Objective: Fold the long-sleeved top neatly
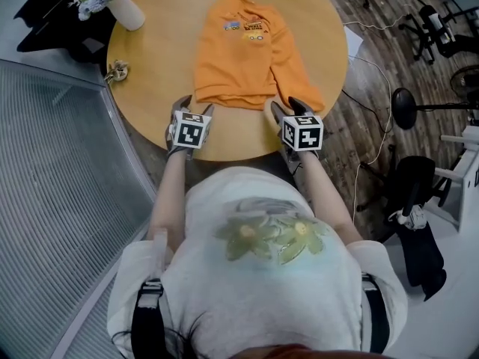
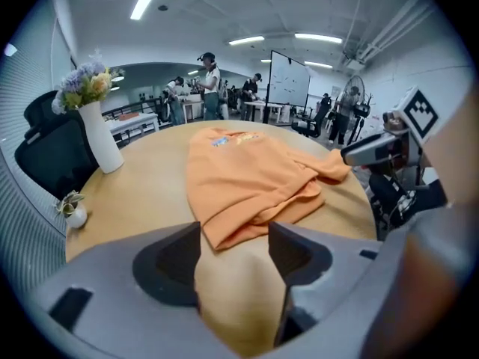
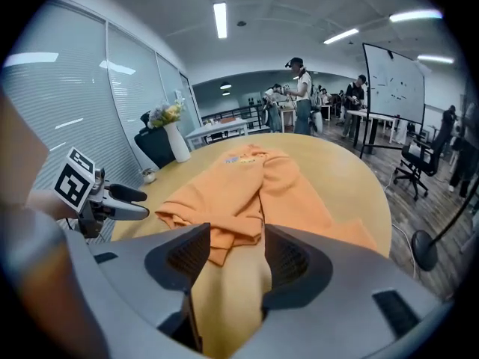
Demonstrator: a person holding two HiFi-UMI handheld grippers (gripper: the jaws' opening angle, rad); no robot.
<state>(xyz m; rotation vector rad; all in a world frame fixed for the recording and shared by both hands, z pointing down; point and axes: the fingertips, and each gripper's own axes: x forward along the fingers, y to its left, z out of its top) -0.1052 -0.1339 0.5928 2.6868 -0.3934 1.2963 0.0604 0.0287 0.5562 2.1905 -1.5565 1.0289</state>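
"Long-sleeved top [image 1: 251, 54], where is it?"

"Spread on the round wooden surface [image 1: 157, 58], near the middle. It is orange, with the printed chest at the far end and the hem towards the person. One sleeve runs down its right side, the cuff ending close to the surface's near edge. The hem is rumpled, and in the left gripper view the top [image 2: 247, 178] shows a folded layer along its near edge."

"And the grippers?"

"Both sit at the near edge of the surface, each at one end of the hem. The left gripper [image 1: 196, 105] points at the hem's left corner. In its own view the jaws of the left gripper [image 2: 233, 238] are apart, with bare wood between them and the corner of the cloth right at the tips. I cannot tell whether they touch it. The right gripper [image 1: 283, 103] is beside the cuff. In its own view the jaws of the right gripper [image 3: 236, 245] are also apart and closed on nothing, and the edge of the top [image 3: 232, 185] lies just at their tips."

"Anything smaller?"

"A white vase [image 1: 126, 10] of flowers stands at the far left rim, well apart from the top. A small ornament [image 1: 117, 70] sits on the left rim, nearer the person."
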